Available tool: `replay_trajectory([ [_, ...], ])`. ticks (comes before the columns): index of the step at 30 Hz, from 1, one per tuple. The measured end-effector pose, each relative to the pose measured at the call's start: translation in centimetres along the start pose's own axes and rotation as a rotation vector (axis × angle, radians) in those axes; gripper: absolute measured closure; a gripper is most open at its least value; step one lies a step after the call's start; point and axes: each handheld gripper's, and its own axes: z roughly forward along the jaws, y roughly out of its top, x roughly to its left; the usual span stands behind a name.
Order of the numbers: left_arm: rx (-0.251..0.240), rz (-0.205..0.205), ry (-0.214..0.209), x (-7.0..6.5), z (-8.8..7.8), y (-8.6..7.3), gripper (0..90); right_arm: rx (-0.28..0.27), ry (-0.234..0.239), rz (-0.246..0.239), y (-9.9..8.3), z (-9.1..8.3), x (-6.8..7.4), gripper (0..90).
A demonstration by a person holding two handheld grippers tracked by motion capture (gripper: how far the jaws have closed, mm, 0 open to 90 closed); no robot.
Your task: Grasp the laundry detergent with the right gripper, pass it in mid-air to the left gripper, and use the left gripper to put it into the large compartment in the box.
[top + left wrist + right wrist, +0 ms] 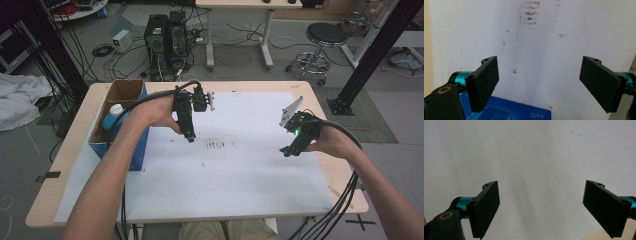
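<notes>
Open box sitting at the desk's left edge

The blue cardboard box is holding a white-capped blue bottle; the left gripper and right gripper are hovering wide, gripping nothing.

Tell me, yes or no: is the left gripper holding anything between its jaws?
No: in the left gripper view, the left gripper has its black jaws standing wide apart, with only the stained white paper sheet between them.

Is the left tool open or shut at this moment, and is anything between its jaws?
Open. In the left gripper view the left tool has its jaws wide apart, with the white sheet between them and nothing held.
</notes>
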Motion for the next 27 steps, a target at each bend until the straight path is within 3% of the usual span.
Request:
replay_trajectory([
  [16,-0.011,-0.024,-0.026,-0.6,3.7,-0.1,16.0,0.005,-0.007,-0.002,0.3,0.3,-0.2,13.3],
  [27,-0.011,-0.019,-0.050,-0.7,4.6,-0.2,16.0,0.009,-0.011,0.001,0.3,0.3,-0.2,13.3],
])
